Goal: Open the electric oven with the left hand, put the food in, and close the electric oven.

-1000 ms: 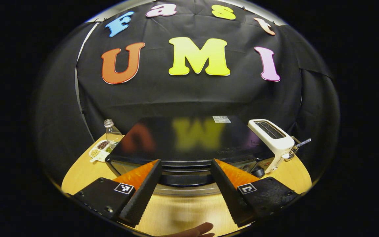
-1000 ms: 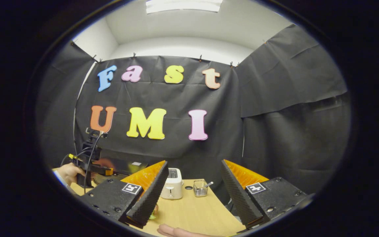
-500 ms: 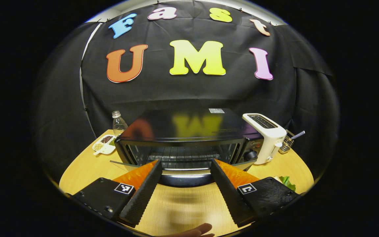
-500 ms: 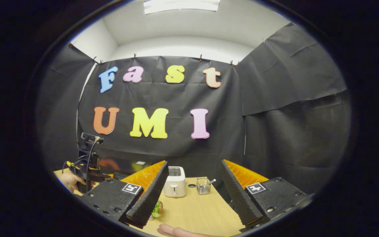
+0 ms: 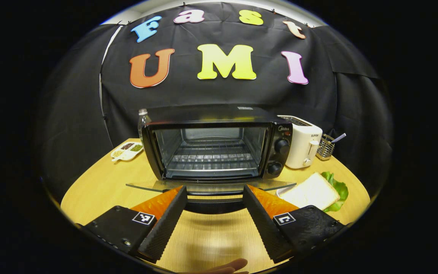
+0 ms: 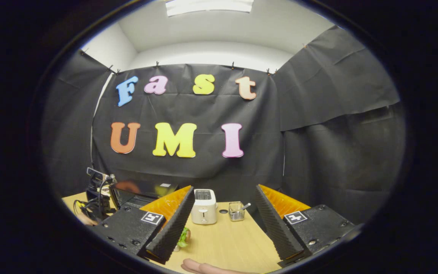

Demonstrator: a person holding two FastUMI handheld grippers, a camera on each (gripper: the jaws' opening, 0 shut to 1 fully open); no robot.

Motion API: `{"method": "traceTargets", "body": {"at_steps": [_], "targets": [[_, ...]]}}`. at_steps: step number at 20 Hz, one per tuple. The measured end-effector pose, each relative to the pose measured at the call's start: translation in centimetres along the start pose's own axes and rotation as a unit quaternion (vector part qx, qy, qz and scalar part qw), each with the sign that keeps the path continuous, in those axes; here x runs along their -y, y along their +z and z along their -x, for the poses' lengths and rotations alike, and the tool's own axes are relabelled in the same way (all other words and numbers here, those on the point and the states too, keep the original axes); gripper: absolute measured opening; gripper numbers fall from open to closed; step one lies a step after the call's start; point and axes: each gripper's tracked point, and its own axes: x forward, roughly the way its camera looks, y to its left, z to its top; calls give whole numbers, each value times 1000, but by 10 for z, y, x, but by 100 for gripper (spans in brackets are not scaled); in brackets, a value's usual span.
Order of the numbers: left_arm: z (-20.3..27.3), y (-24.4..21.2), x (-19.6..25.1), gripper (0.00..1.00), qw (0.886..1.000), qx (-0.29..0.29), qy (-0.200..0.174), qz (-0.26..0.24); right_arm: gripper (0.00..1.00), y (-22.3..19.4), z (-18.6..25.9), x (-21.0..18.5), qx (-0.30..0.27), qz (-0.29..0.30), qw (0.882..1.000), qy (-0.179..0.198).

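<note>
Black cloth closes the booth behind a round wooden table (image 5: pixel 101 186), on which the oven (image 5: pixel 215 142) is set at mid-frame of the left gripper view. Its glass door (image 5: pixel 207 186) is dropped to about level, its front edge toward the camera, so that the cavity and wire rack (image 5: pixel 211 156) are laid bare for loading. The door's dark handle (image 5: pixel 213 205) is seen between the fingers of the left gripper (image 5: pixel 213 222), whose jaws are spread wide and press on nothing; whether the handle is touched by either finger cannot be told. The opening step is judged done.

The food, a bread slice (image 5: pixel 310 195) on a lettuce leaf (image 5: pixel 335 190), lies at lower right of that view, just beside the door's right corner, a placement that keeps it within reach of the right hand. A toaster (image 5: pixel 300 142) stands right of the oven with a wire holder (image 5: pixel 324 146) beyond it; a seed dish (image 5: pixel 127 150) and a bottle (image 5: pixel 142 118) are kept at the oven's left, well clear of the door's swing.

In the right gripper view the right gripper (image 6: pixel 221 222) is held above the table with its jaws also wide and empty, apparently in readiness for the pick. A scrap of the lettuce leaf (image 6: pixel 183 236) shows beside its left finger, and the oven (image 6: pixel 137 192) sits at lower left. Loading and closing are judged not yet done.
</note>
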Motion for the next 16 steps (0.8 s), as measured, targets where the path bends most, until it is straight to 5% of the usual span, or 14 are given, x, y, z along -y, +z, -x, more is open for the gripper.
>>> {"method": "traceTargets", "body": {"at_steps": [1, 3, 4, 8, 9, 13, 14, 16], "targets": [[2, -6, 0, 98, 1000, 2, 1, 2, 100, 3, 1, -3, 4, 3, 1000, 2], [4, -17, 2, 97, 1000, 7, 1, 2, 100, 4, 6, -10, 8, 8, 1000, 8], [3, -24, 2, 97, 1000, 5, 1, 4, 92, 3, 7, -12, 8, 10, 1000, 12], [5, -41, 3, 96, 1000, 7, 2, 10, 92, -5, 10, -19, -4, 9, 1000, 18], [5, -43, 4, 96, 1000, 12, 2, 7, 100, -10, 10, -21, -13, 5, 1000, 20], [1, -58, 3, 95, 1000, 6, 1, 2, 92, -21, 9, -28, -37, -1, 999, 30], [1, -62, 3, 95, 1000, 4, 1, 2, 100, -23, 8, -27, -37, 0, 999, 28], [-1, -70, 4, 93, 1000, -3, 1, 5, 100, -26, 3, -28, -41, 2, 999, 25]]}}
